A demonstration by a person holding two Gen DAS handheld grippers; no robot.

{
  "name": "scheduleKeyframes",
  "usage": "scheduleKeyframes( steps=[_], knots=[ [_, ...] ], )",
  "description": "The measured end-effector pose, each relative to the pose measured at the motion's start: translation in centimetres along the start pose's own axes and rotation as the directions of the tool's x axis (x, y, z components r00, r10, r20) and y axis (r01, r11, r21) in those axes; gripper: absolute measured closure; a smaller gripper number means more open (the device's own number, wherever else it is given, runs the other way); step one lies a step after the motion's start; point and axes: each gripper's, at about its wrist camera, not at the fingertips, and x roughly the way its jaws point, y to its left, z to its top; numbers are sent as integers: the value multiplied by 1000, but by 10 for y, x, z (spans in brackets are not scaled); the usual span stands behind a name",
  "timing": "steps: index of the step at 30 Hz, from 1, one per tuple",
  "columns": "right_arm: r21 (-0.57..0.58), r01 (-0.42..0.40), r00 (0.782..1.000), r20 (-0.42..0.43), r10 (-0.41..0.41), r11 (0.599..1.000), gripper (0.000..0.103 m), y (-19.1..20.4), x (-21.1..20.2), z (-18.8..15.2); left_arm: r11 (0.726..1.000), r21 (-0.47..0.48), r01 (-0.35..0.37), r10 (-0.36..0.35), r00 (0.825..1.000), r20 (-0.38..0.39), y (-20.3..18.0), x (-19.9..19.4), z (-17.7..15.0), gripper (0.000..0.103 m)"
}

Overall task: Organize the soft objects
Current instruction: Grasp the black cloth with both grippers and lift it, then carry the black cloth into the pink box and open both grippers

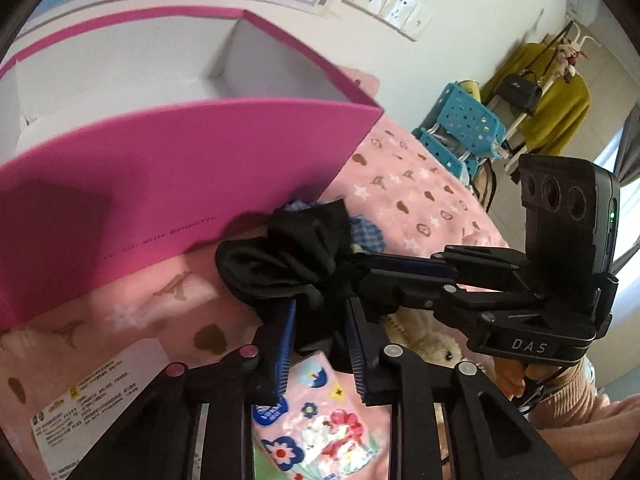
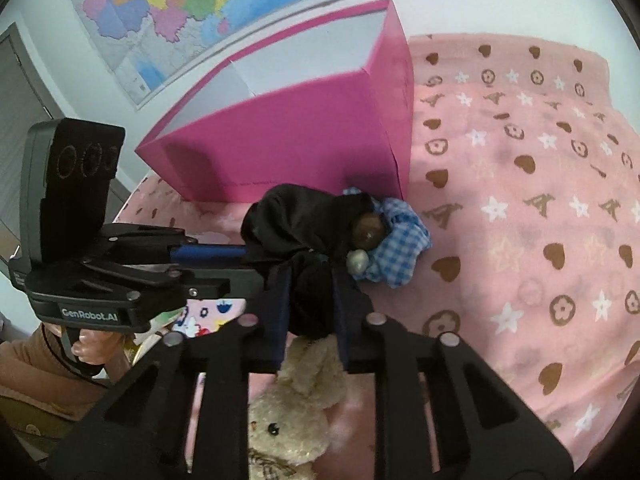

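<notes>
A black cloth bundle (image 1: 288, 252) is held up above the pink blanket, in front of the open pink box (image 1: 200, 168). My left gripper (image 1: 320, 312) is shut on its lower part. My right gripper (image 2: 310, 284) is shut on the same black cloth (image 2: 296, 220) from the other side; it also shows in the left wrist view (image 1: 360, 268). A blue checked cloth (image 2: 400, 240) with two round beads lies against the box's corner (image 2: 280, 144). A beige plush rabbit (image 2: 296, 412) lies below the grippers.
The pink patterned blanket (image 2: 520, 200) covers the bed. A printed pink pack (image 1: 320, 420) and a white label sheet (image 1: 88, 404) lie near me. A blue plastic rack (image 1: 464, 128) and a yellow garment (image 1: 560, 116) stand beyond the bed. A map (image 2: 200, 12) hangs on the wall.
</notes>
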Motion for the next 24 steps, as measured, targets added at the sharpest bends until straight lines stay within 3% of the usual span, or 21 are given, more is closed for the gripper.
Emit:
scheduleKeyframes(
  steps=[2, 7, 10, 12, 14, 18, 21, 22, 23, 24],
  knots=[
    [-5, -2, 1000, 17, 2, 1000, 93, 3, -5, 2, 1000, 5, 12, -12, 1000, 13, -3, -2, 1, 80],
    [-17, -2, 998, 57, 3, 1000, 93, 8, -18, 10, 1000, -7, -22, 22, 1000, 21, 1, -7, 0, 79],
    [49, -5, 999, 50, 3, 999, 79, -7, -16, 12, 998, -42, -39, 39, 999, 2, 8, -4, 0, 64],
    [84, -15, 1000, 23, 13, 996, 57, -15, -10, 11, 998, -57, -38, 38, 999, -9, 13, -1, 1, 62],
    [84, -10, 1000, 0, 10, 996, 52, -16, -2, 10, 996, -81, -31, 29, 999, -26, 17, 3, 2, 56],
    [89, -21, 999, -34, 24, 996, 44, -15, 10, 8, 995, -95, -25, 19, 998, -58, 20, 14, 6, 55],
    [97, -22, 998, -51, 27, 995, 49, -19, 16, 5, 995, -100, -17, 8, 996, -84, 22, 21, 7, 65],
    [104, -27, 998, -53, 33, 994, 54, -21, 18, 4, 996, -91, -8, 0, 997, -83, 20, 22, 7, 73],
    [97, -27, 998, -57, 33, 995, 67, -21, 19, 2, 997, -82, -8, 1, 997, -81, 18, 22, 9, 76],
    [91, -29, 998, -57, 34, 995, 71, -20, 19, 1, 997, -72, -12, 6, 997, -76, 16, 22, 10, 77]
  ],
)
